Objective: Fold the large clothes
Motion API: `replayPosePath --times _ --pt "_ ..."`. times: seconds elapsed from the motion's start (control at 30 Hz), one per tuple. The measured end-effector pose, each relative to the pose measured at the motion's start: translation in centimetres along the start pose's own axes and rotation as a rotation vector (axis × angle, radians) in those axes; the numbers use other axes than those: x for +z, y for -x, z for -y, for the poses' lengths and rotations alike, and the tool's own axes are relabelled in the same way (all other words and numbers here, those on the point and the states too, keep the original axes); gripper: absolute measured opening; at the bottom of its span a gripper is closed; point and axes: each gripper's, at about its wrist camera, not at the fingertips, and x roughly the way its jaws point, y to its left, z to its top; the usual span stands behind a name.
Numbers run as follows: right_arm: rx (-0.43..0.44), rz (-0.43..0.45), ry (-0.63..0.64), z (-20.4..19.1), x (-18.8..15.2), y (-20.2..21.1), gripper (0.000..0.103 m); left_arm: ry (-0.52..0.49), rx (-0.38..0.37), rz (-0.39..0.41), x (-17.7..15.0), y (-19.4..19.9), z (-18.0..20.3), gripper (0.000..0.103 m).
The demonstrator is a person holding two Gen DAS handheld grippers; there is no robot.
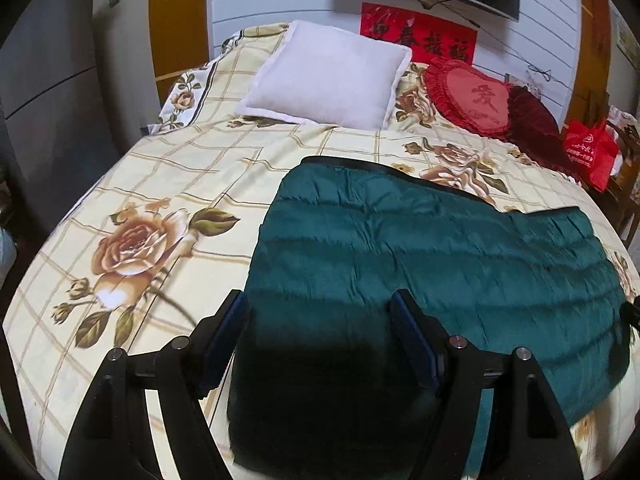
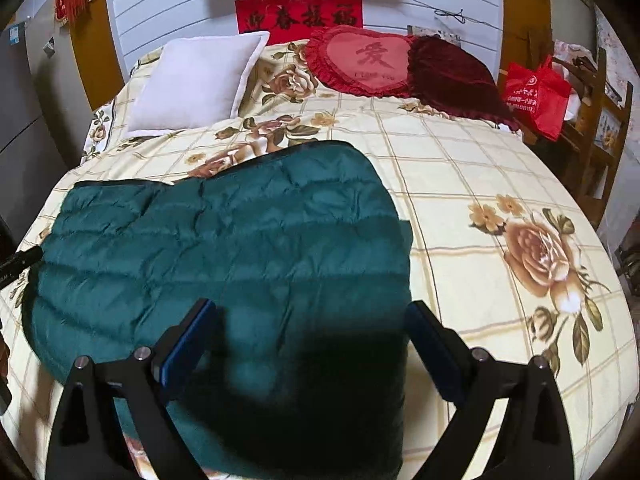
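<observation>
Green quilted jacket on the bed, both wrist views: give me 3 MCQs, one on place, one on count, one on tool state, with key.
1. Where does the dark green quilted puffer jacket lie?
A. on the floral checked bedspread
B. on a wooden chair
C. on the floor

2. How many cushions lie at the head of the bed?
A. one
B. three
C. five

3. How do both tools stand?
A. shut on the jacket
B. open, nothing clamped
C. holding a pillow

Key:
1 A, the jacket is spread flat on the bedspread.
2 B, a white square pillow, a red heart-shaped cushion and a dark red velvet cushion.
3 B, the left tool and the right tool show wide gaps, pads clear of the fabric.
</observation>
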Motion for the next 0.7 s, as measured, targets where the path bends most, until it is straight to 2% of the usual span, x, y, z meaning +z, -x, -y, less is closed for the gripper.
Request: replayPosePath --times 0.33,0.6,0.7 --pt "-0.006 -0.014 0.058 -2.6 -1.7 2.3 0.097 -0.018 -0.001 0.039 -2.3 3.2 0.2 0.080" --pt "0.006 -0.004 0.049 -2.6 -2.1 3.5 0.098 -0.013 -0.009 0.039 -3.1 3.8 0.0 0.080" --pt "0.016 -0.001 0.030 -2.1 -1.9 3.5 0.101 -0.018 -0.010 0.036 -3.2 3.5 0.0 0.080"
